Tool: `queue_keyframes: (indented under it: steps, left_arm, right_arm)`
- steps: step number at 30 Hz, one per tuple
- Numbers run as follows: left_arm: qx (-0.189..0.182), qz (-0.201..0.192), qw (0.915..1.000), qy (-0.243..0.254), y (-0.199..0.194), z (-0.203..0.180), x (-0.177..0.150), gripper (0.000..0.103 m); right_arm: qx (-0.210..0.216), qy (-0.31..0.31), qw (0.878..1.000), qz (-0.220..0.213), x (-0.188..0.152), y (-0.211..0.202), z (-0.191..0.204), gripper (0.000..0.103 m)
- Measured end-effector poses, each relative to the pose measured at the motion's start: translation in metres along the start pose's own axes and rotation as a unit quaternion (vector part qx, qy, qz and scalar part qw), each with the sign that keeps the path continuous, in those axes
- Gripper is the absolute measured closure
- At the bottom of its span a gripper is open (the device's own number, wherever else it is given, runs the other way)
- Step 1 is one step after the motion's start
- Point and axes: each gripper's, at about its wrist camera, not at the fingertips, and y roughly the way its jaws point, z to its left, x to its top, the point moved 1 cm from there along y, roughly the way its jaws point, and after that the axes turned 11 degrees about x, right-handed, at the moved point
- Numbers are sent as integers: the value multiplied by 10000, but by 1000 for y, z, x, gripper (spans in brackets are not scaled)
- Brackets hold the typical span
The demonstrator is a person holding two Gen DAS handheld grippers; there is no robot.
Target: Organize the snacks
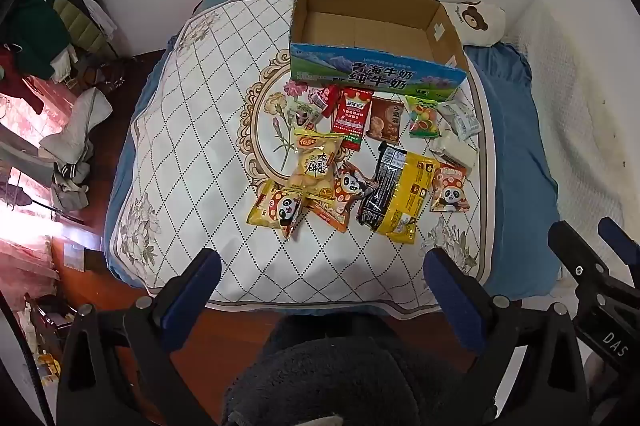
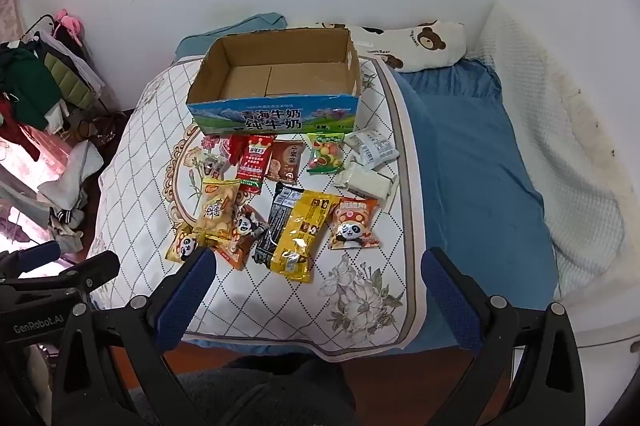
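From the left wrist, the left gripper (image 1: 322, 266) hangs wide open and empty above the bed's near end; the snack packets (image 1: 360, 162) lie spread for picking, just before the empty cardboard box (image 1: 376, 74). From the right wrist, the right gripper (image 2: 316, 266) is equally wide and empty, probably about to start loading.

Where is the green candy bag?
The green candy bag lies on the bed just in front of the cardboard box, between the brown packet and white packets.
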Motion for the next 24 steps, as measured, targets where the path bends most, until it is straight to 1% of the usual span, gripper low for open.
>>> queue_keyframes:
  steps: [2,9,11,17,24]
  left_arm:
    - [54,17,10000,9,0,0,0,0]
    - [56,-14,10000,-13,-1,0,0,0]
    - [57,-21,10000,-31,-5,4,-3,0]
    - [19,-33,10000,1,-1,8,-9,0]
    - [8,-11,10000,-16,-1,5,-4,0]
  right_arm:
    - [-9,1,10000,15,0,-1,-1,0]
    - [61,39,10000,37,-3,1,5,0]
    - [82,89,9999,51,-2,1,7,0]
    - [135,114,9998,31,-1,-3,6,0]
    - [146,114,9998,28,-2,-3,7,0]
